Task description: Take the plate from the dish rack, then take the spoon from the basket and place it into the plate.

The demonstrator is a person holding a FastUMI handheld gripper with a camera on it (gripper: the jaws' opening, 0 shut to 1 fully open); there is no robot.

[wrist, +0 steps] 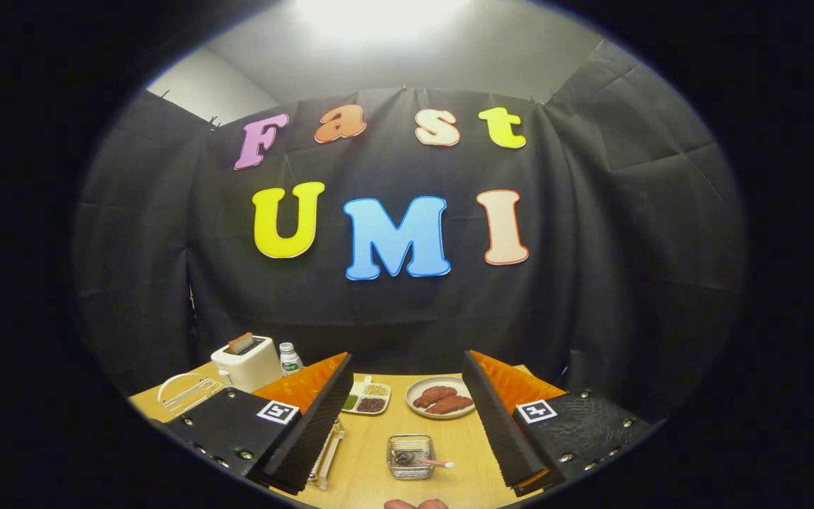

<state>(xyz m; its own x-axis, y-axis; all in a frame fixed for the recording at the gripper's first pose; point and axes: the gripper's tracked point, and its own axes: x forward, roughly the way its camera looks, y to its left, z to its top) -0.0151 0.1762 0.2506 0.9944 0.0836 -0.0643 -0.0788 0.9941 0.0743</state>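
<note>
A pale wooden table [372,459] is filling the lower middle of the frame, with the dark cloth wall rising behind it. At the lower left, a white wire dish rack [188,393] is sitting near the table's corner, and a clear round plate [179,385] seems to be standing upright in it, though its outline is faint. Just right of the rack, a white toaster [246,362] is standing with a brown slice poking out of its slot, and a small clear bottle [290,358] with a white cap is standing beside it. The gripper [407,417] is hovering above the table with its two fingers spread wide apart and holding nothing. A clear upright frame [327,452] is partly showing under the left finger. Between the fingers, toward the back of the table, a white divided tray [367,396] of beans and grains is lying next to a round cream plate [442,397] carrying two reddish-brown meat pieces. Nearer, in the lower centre of the frame, a small square glass-like basket [410,457] is sitting on the wood, and a spoon [429,462] with a pink handle is lying in it, its handle sticking out over the right rim. At the very bottom edge, fingertips of a hand [416,504] are peeking in.
</note>
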